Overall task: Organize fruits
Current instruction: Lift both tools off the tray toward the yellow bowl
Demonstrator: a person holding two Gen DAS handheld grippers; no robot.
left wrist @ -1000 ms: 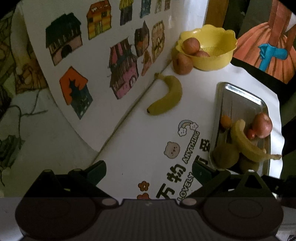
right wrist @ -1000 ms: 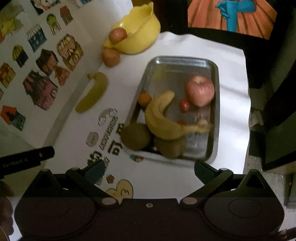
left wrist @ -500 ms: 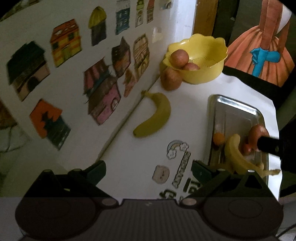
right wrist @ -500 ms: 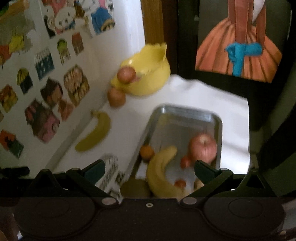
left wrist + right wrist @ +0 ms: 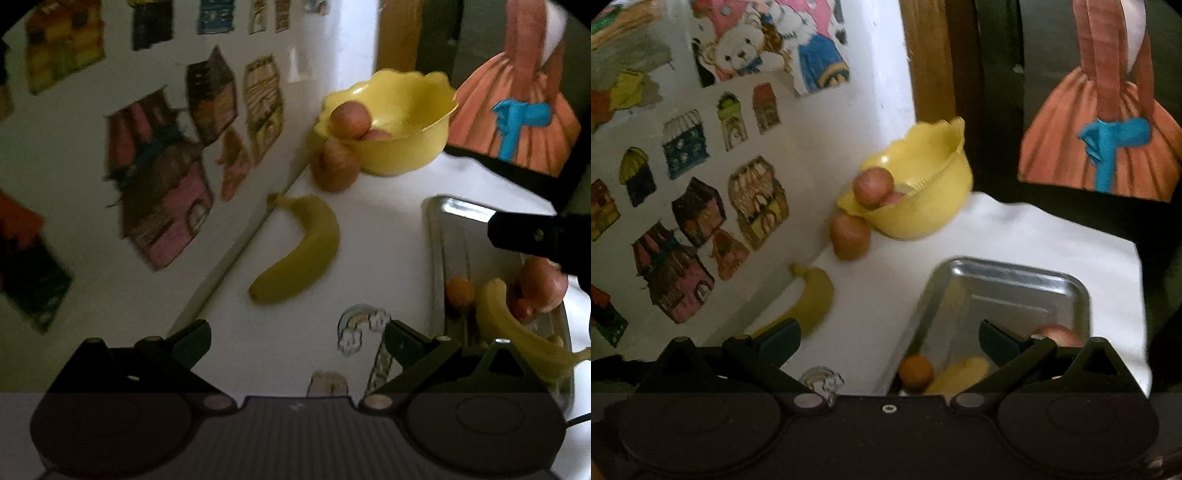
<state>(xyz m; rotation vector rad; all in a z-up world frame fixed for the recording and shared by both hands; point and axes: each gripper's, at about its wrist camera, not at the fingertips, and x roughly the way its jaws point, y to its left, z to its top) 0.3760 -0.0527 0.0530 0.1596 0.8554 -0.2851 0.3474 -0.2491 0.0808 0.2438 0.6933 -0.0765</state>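
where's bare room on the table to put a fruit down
Free: the white cloth between the loose banana and the metal tray, and the tray's far end. Crowded: the tray's near end, and the corner by the yellow bowl.

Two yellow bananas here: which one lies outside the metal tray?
The yellow banana on the white tablecloth beside the wall; the other banana lies inside the metal tray.

Dim light, motion blur, fisheye-warped edges
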